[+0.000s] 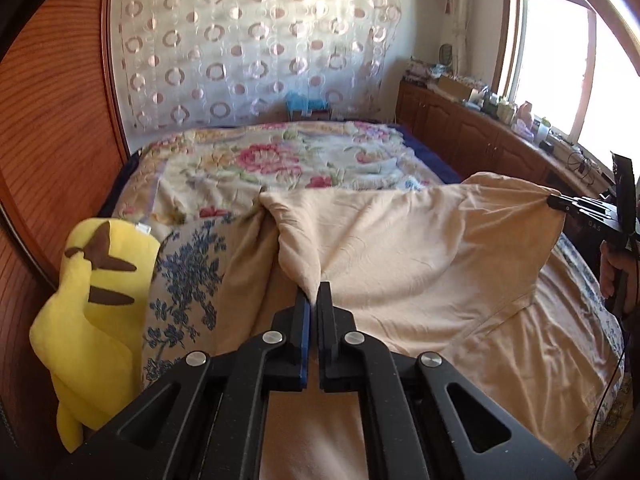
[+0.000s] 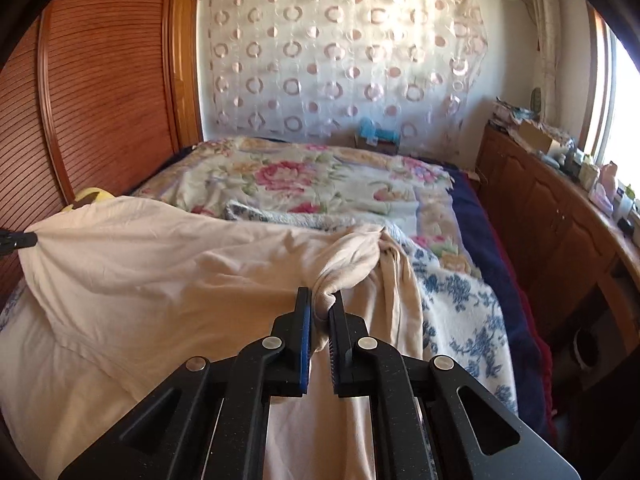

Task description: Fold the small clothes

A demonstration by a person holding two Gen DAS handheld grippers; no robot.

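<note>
The near end of a beige garment (image 1: pixel 420 240) is cut off by the lower edge of both wrist views, and its exact type cannot be made out. It is spread over a bed (image 1: pixel 280 156) covered with a floral quilt, its far edge raised off the bedding and stretched between the two tools. The left gripper (image 1: pixel 314 294) is seen clenched on a pinched fold at one end of that edge; the right gripper (image 2: pixel 322 300) is clamped on a bunched wad of the same cloth at the other end. The raised edge runs crosswise to the bed, while the rest of the cloth trails toward the cameras. A yellow plush toy (image 1: pixel 96 292) is propped just beside the garment, against a wooden wardrobe (image 1: pixel 52 128). Only part of a hand (image 1: pixel 612 276) is visible behind the right tool.
</note>
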